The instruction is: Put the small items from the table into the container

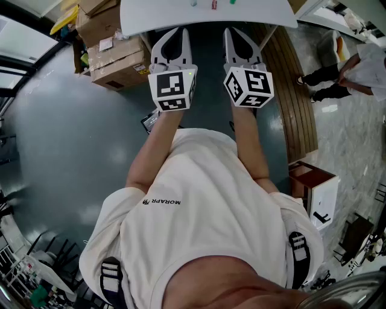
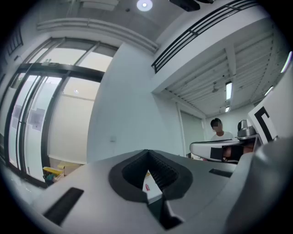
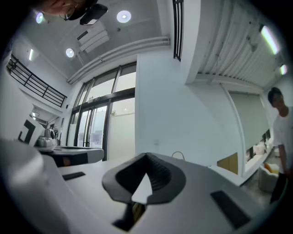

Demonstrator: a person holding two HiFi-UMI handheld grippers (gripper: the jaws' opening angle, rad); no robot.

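The left tool (image 1: 178, 30) and the right tool (image 1: 230, 30) were held level, side by side, at the upper centre of the head view. Each had its jaws closed tip to tip with nothing between them. The small items (image 1: 213, 4) lay on the white tabletop (image 1: 151, 18) at the top edge, near the tool tips. Cardboard boxes (image 1: 114, 57) sat at the upper left, their contents not visible.

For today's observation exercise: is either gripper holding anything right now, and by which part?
Nothing is held. The left gripper and the right gripper both have their jaws shut together, empty, near the edge of the white table.
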